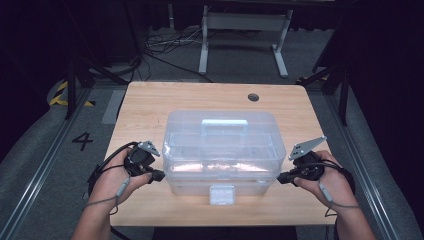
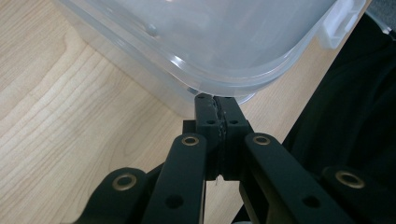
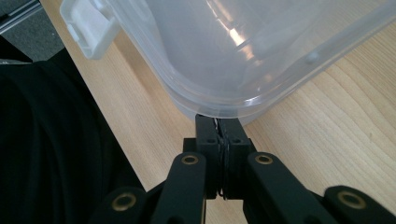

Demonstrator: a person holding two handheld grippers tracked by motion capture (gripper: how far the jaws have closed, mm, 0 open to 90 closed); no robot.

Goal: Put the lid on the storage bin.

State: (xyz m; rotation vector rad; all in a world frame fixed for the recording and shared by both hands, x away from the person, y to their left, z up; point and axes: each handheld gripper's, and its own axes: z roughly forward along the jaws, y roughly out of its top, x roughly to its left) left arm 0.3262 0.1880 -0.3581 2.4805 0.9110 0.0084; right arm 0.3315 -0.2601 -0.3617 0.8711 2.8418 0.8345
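Observation:
A clear plastic storage box [image 1: 220, 145] with a lid, a top handle [image 1: 224, 125] and a white front latch [image 1: 222, 194] stands in the middle of the wooden table [image 1: 145, 105]. My left gripper [image 1: 159, 176] is at the box's front left corner, and my right gripper [image 1: 281, 177] is at its front right corner. In the left gripper view the shut jaws [image 2: 217, 99] touch the underside of the lid's rim [image 2: 210, 42]. The right gripper view has its shut jaws [image 3: 218, 120] likewise tucked under the rim [image 3: 243, 46]. Nothing is between either pair of jaws.
A round cable hole [image 1: 253, 97] sits at the table's back right. Behind the table on the floor stand a white metal frame [image 1: 245, 30] and loose cables [image 1: 165, 42]. A "4" [image 1: 82, 140] is marked on the floor at left. The person's dark clothing [image 3: 46, 140] is close to the front edge.

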